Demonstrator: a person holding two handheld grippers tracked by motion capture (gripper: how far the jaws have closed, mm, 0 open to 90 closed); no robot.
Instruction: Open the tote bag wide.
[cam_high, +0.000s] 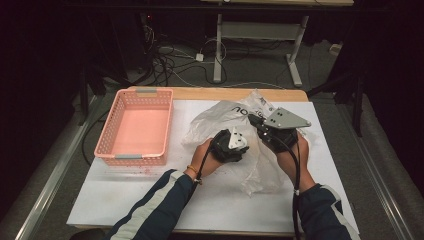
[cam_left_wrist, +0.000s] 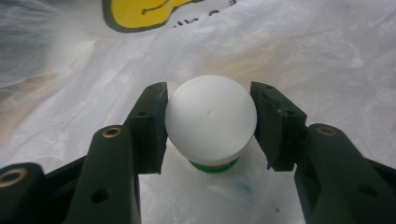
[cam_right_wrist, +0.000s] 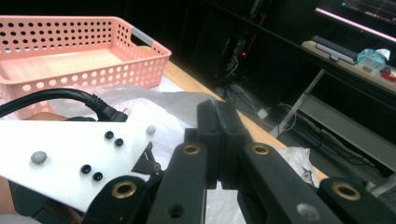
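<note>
A crumpled clear plastic bag (cam_high: 215, 117) lies mid-table. My left gripper (cam_high: 231, 145) reaches down into it. In the left gripper view a bottle with a white domed cap (cam_left_wrist: 210, 116) and a green body stands on the bag's film (cam_left_wrist: 303, 60). The left gripper (cam_left_wrist: 208, 126) has its pads against both sides of that cap. My right gripper (cam_high: 254, 120) is at the bag's right side, jaws pressed together (cam_right_wrist: 219, 112). The bag's film (cam_right_wrist: 154, 100) runs up to its tips and looks pinched there.
An empty pink perforated basket (cam_high: 135, 157) (cam_right_wrist: 70, 21) stands at the left of the white table top (cam_high: 150, 200). A wooden strip edges the far side. Beyond it are cables and desk legs on a dark floor.
</note>
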